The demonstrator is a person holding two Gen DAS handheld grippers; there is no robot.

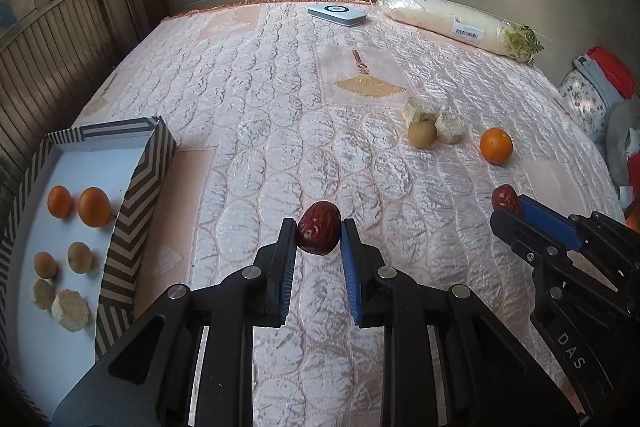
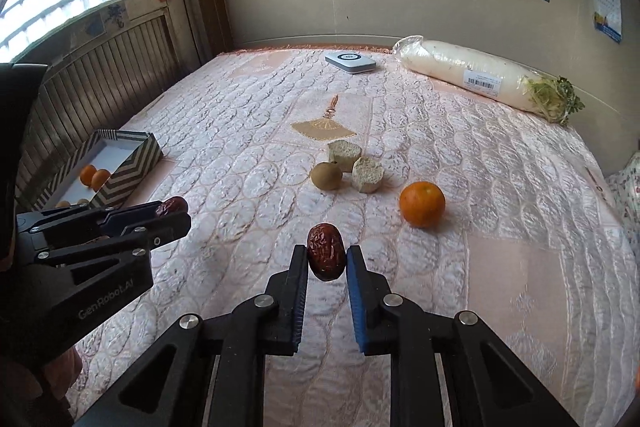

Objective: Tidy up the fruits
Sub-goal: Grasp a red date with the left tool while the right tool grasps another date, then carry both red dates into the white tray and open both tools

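Note:
My left gripper (image 1: 319, 233) is shut on a wrinkled red date (image 1: 318, 233), held above the pink bedspread. My right gripper (image 2: 327, 257) is shut on a second red date (image 2: 326, 257). Each gripper shows in the other's view: the right one (image 1: 505, 201) at the right with its date (image 1: 505, 198), the left one (image 2: 172, 207) at the left with its date (image 2: 173, 205). A striped tray (image 1: 138, 187) at the left holds two oranges (image 1: 93, 207), two brown round fruits (image 1: 80, 257) and two pale cut pieces (image 1: 70, 309). On the bed lie an orange (image 2: 422, 203), a brown fruit (image 2: 326, 176) and two pale pieces (image 2: 367, 174).
A wrapped white radish (image 2: 480, 75) and a flat white device (image 2: 350, 62) lie near the far wall. A wooden panelled wall (image 1: 52, 59) runs along the left of the bed. Folded cloth (image 1: 596, 87) is piled at the right edge.

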